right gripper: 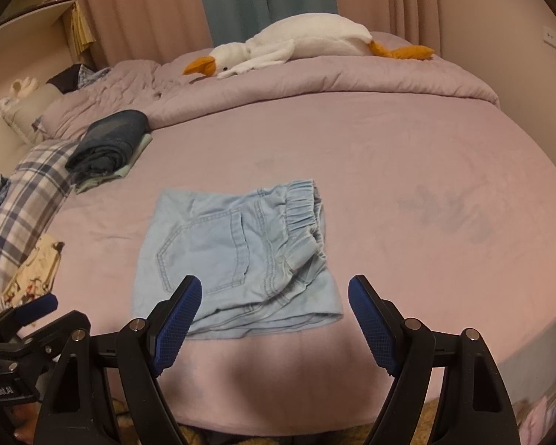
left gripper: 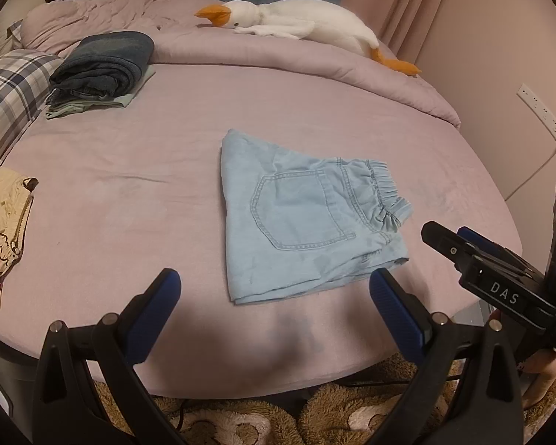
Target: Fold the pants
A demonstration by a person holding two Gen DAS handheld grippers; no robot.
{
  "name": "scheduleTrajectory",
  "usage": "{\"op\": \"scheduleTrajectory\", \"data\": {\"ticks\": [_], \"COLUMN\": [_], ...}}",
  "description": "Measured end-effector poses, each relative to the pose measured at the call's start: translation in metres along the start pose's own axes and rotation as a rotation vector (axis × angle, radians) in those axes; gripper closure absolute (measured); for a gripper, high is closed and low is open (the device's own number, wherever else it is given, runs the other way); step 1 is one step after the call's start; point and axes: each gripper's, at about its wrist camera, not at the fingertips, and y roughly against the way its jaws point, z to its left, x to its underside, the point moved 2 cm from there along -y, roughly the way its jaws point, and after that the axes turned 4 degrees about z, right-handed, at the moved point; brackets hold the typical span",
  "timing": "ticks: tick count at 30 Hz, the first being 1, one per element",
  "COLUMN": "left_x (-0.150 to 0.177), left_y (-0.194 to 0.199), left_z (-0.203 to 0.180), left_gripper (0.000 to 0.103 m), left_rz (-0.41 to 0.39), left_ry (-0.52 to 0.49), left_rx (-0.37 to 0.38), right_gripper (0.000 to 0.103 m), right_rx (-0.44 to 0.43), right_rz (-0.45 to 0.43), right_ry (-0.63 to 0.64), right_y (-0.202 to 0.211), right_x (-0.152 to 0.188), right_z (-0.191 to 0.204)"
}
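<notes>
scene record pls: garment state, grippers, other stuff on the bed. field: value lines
garment: light blue pants, folded into a compact rectangle, back pocket up, elastic waistband on the right
surface: pink bed sheet
left gripper: open, empty, hovers at the near edge of the pants
right gripper: open, empty, over the near edge of the pants
folded stack: dark jeans on a pale green item, far left
plush goose: lying on the duvet at the back
contact: neither gripper touches the pants

We read "DAS" in white letters on black body of right gripper (left gripper: pixel 444 239), to right of folded pants (left gripper: pixel 307 222). We read "GenRobot.AI", partly blurred, on black body of left gripper (right gripper: pixel 37 307), left of pants.
</notes>
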Motion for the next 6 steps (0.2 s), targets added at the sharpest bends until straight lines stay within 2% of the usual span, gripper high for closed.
{"op": "scheduleTrajectory", "data": {"ticks": [6], "left_x": [0.0], "left_y": [-0.0003], "left_z": [0.001], "left_gripper": [0.002], "left_rz": [-0.001], "left_ry": [0.001], "left_rx": [0.002], "right_gripper": [0.022], "right_rx": [0.003], "right_rz": [0.005], "right_ry": [-0.001], "right_y": [-0.0005], "right_x": [0.0004], "right_z": [-0.0004]}}
